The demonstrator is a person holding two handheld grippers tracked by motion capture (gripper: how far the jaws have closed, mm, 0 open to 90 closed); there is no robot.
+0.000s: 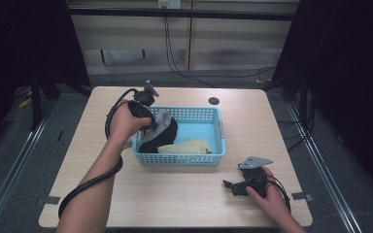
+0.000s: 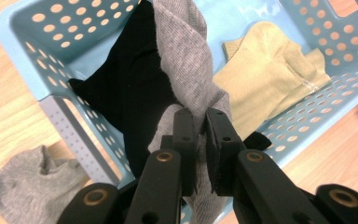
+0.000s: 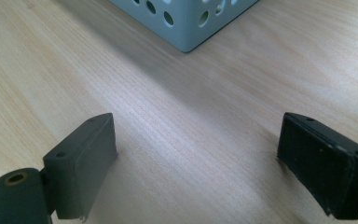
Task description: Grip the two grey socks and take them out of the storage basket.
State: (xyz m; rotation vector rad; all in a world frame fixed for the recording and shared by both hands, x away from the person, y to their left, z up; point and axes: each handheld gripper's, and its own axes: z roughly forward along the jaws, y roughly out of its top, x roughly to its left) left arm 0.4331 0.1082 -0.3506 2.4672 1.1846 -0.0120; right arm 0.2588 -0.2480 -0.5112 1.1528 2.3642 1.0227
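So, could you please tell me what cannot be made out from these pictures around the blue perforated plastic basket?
- Left gripper view: the lower end of the grey knitted sock is hidden behind the left gripper.
- Same view: the black sock is partly covered by that grey one.
- Right gripper view: the blue perforated plastic basket is cut off by the top edge, hiding its contents.
- High view: the beige sock is too small for detail.

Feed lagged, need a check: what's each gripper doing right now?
Left gripper: shut on the grey sock over the basket.
Right gripper: open, holding nothing, above the table.
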